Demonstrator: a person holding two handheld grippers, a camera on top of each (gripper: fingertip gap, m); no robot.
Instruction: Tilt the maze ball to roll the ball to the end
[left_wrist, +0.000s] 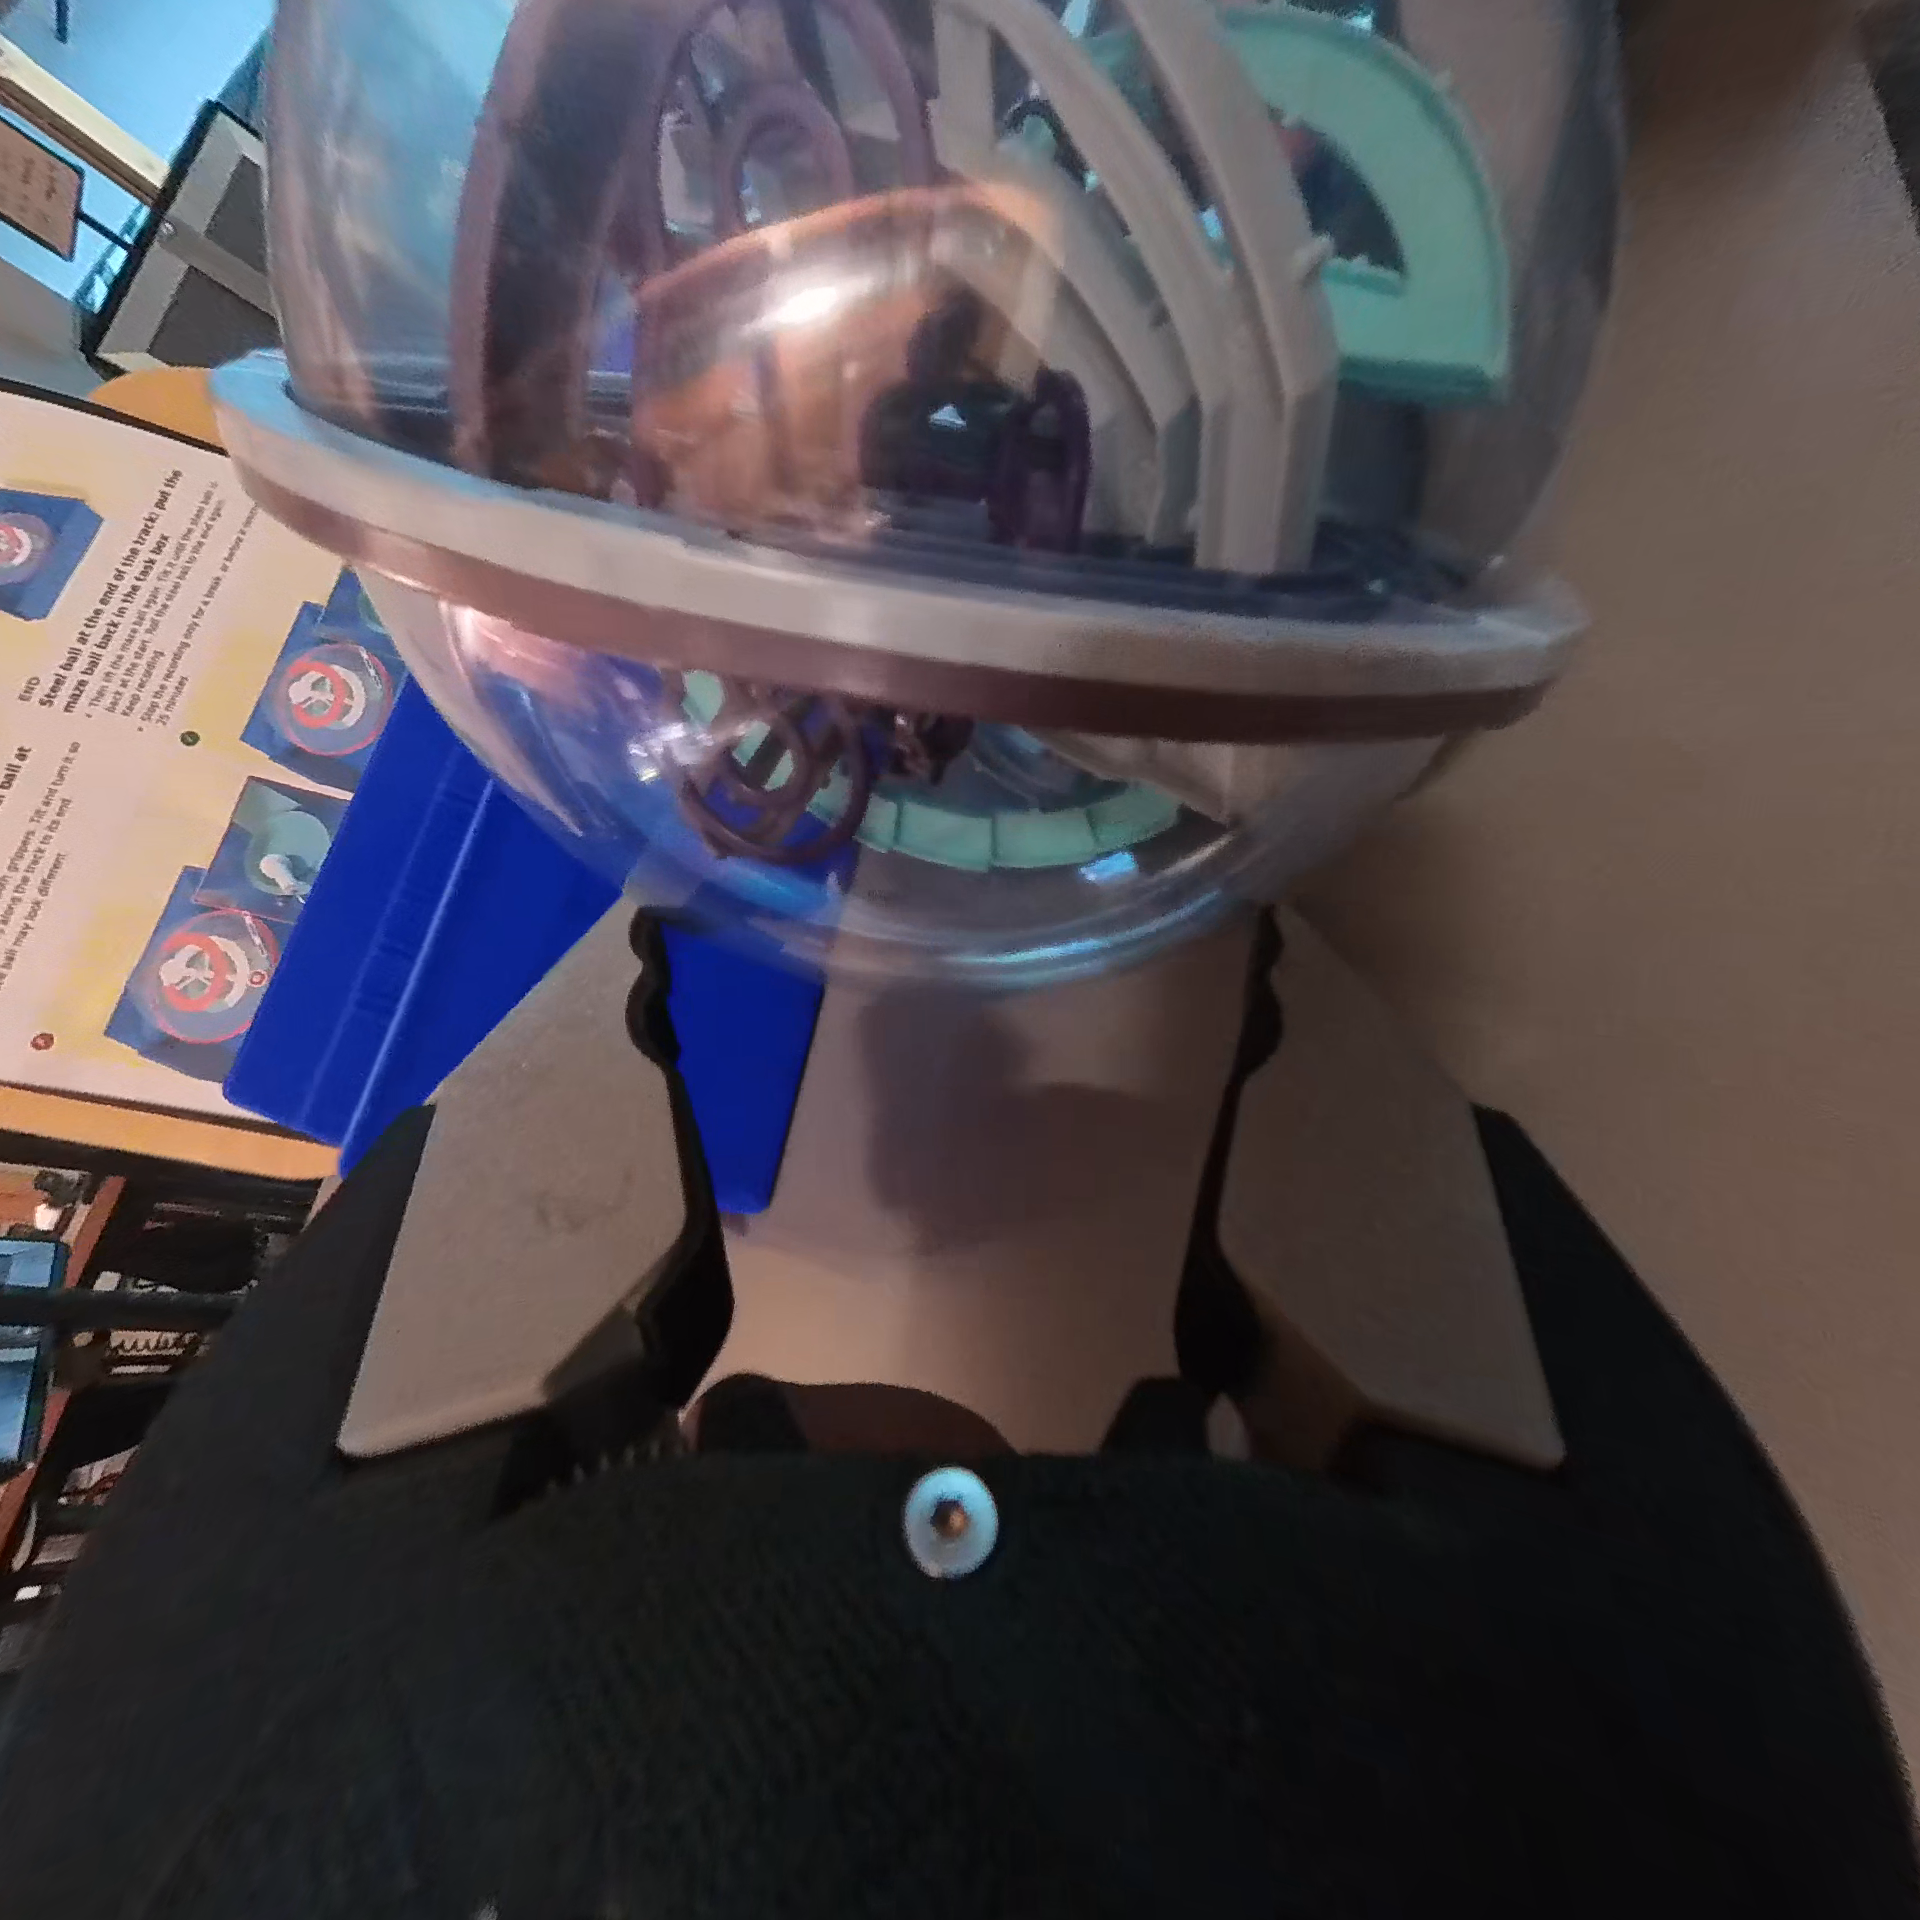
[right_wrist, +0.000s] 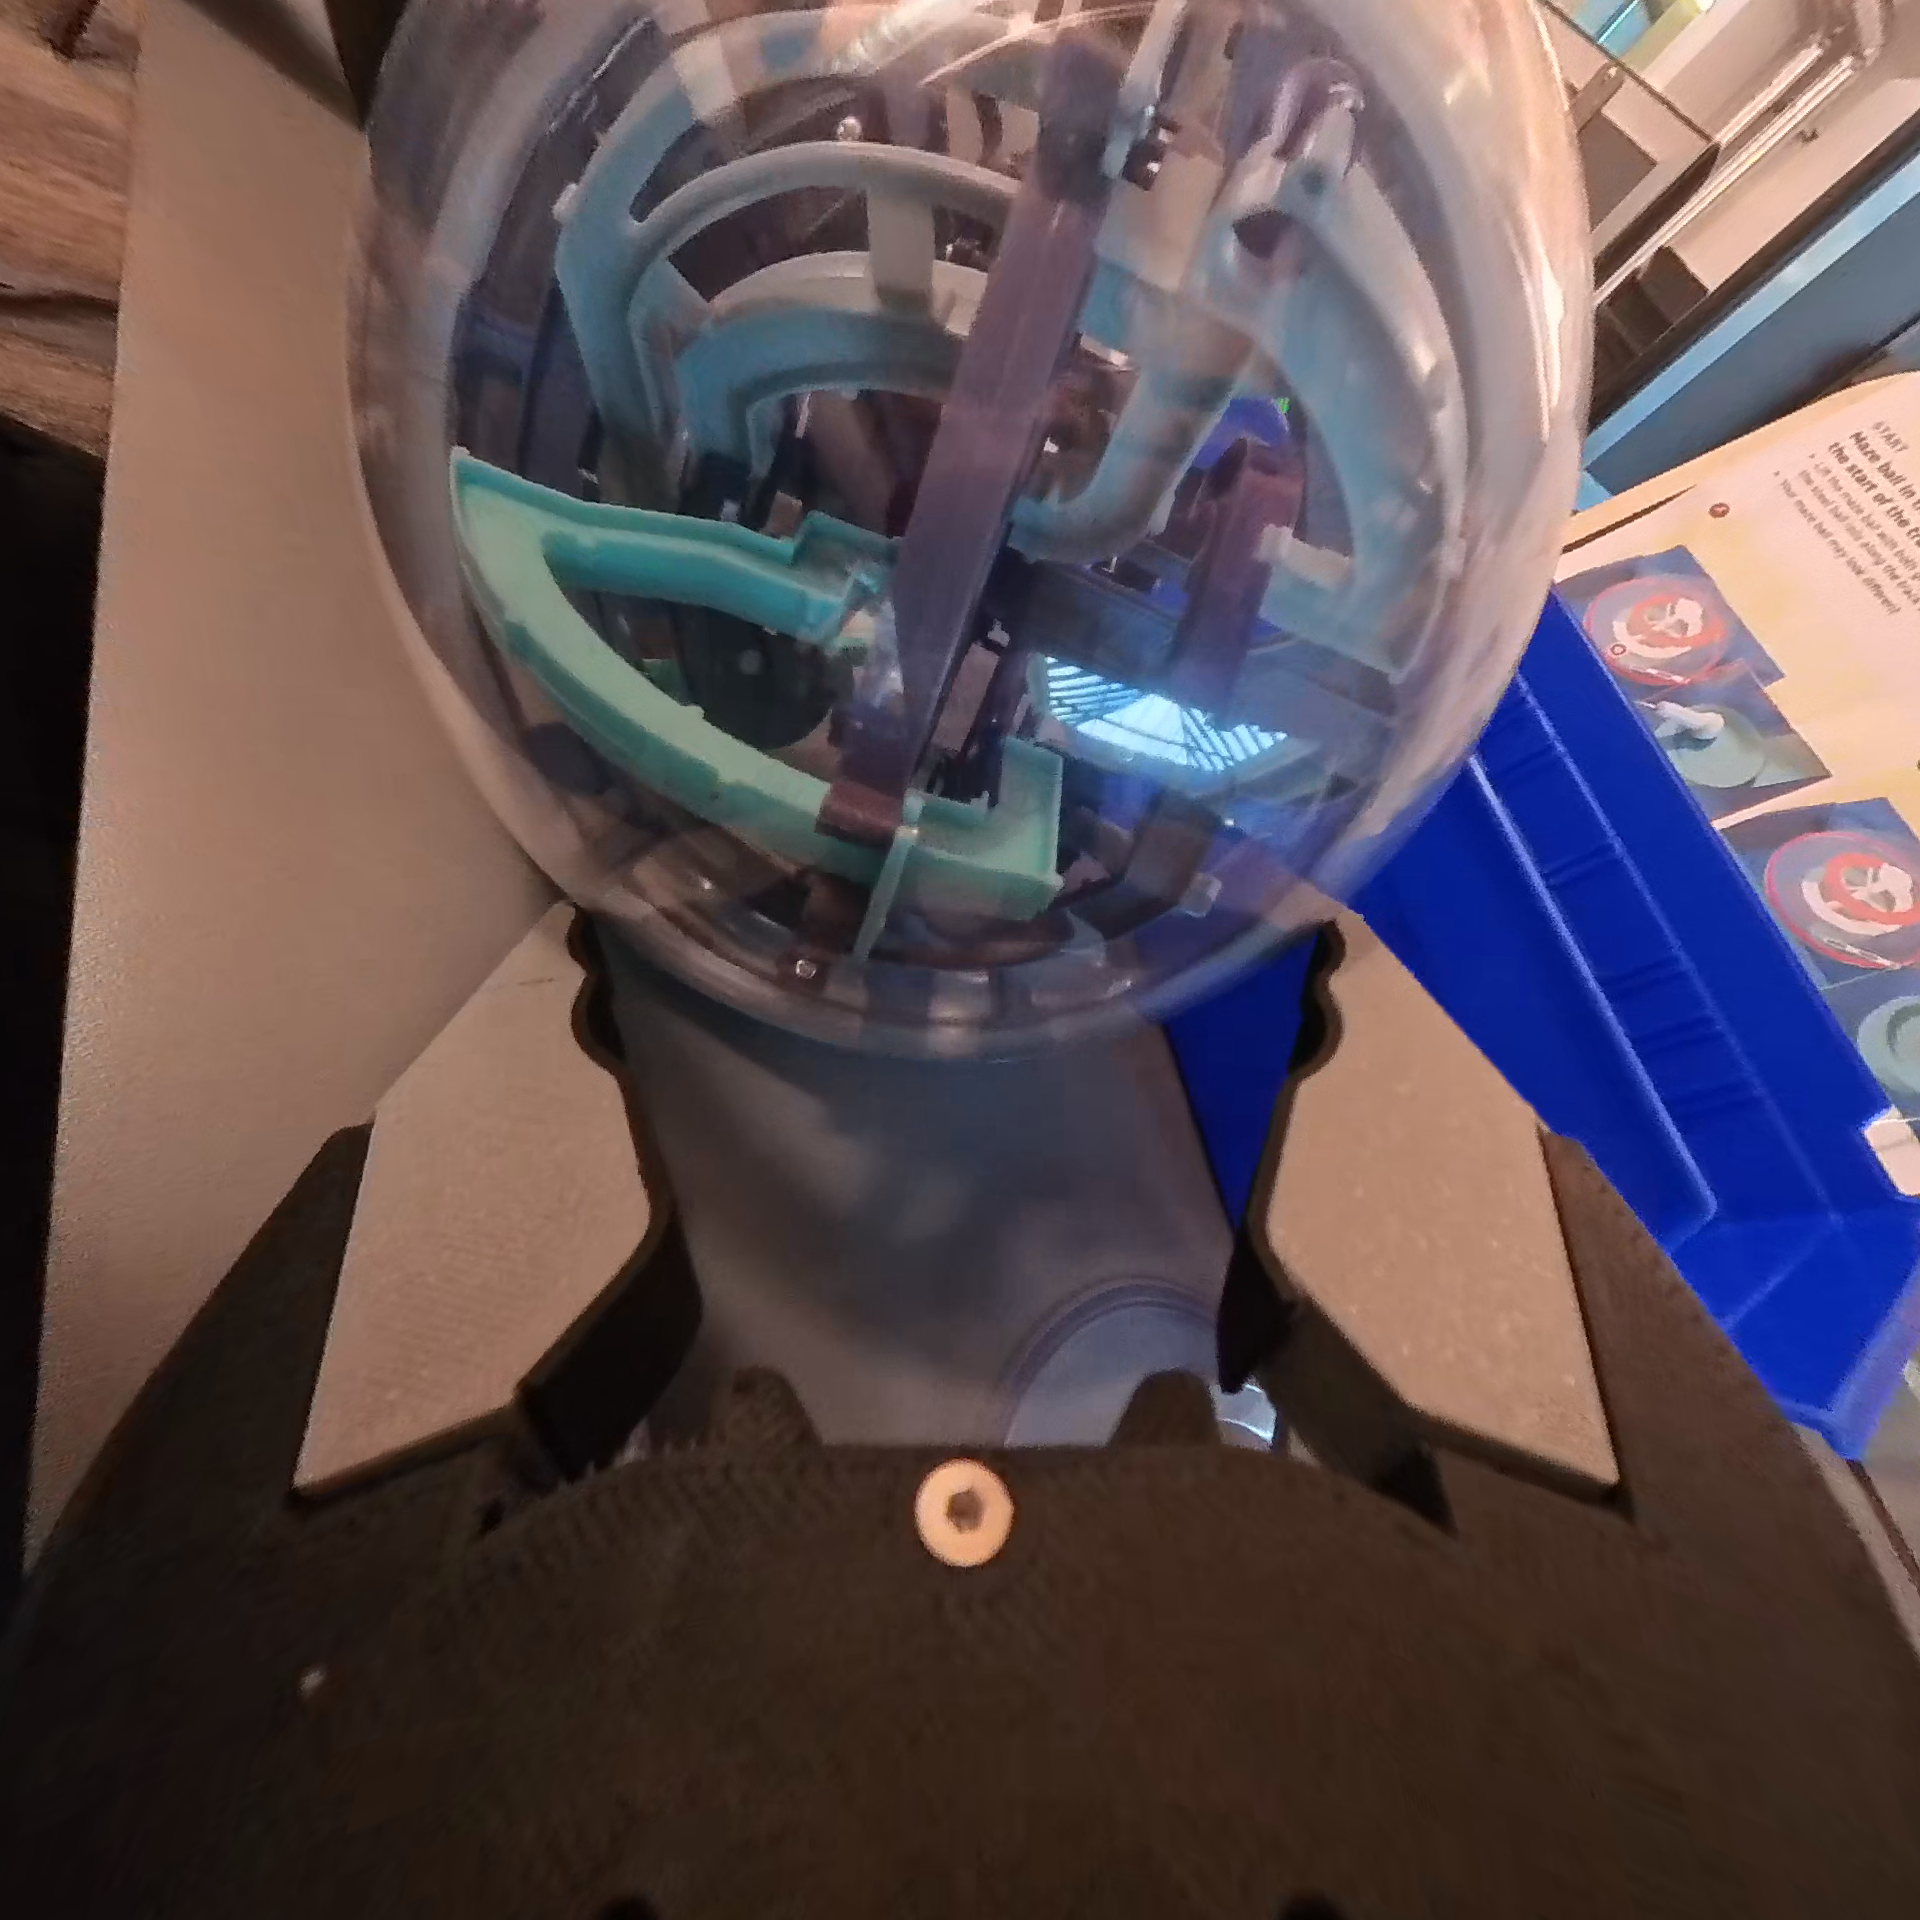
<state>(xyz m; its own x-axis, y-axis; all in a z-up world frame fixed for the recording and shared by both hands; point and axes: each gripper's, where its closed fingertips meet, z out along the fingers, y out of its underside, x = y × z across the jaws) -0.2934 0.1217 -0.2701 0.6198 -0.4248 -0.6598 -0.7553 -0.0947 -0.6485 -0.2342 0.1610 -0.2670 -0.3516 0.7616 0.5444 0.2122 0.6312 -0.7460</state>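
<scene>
From where I sit, the whole move turns on one fact: the maze ball (left_wrist: 935, 312) lies dead ahead of both claws, right at their tips, so neither hand is nearer and any tilt has to be made by the two together. The left gripper (left_wrist: 956, 935) stands wide, and its black fingers (left_wrist: 665, 1039) run up to the lower curve of the clear shell, one tip at each side of the dome. They look to be bearing on it, though the curve hides the exact contact. The right gripper (right_wrist: 951, 956) is spread wide too, with its fingertips (right_wrist: 597, 997) meeting the underside of the sphere in the same way. As I read it, the ball is carried between the two claws, clear of the beige table (left_wrist: 1662, 1039), with the blue bin (right_wrist: 1662, 987) and the printed instruction sheet (left_wrist: 125, 727) lying beyond it. In the left view the ball's equator flange (left_wrist: 935, 613) runs across the line of the fingers and slopes down to the right, so the sphere is already canted. The right view looks straight into the teal track (right_wrist: 665, 748) and the pale blue rails. I cannot pick out the small steel ball with any certainty, so I cannot judge how far along the track it is.
</scene>
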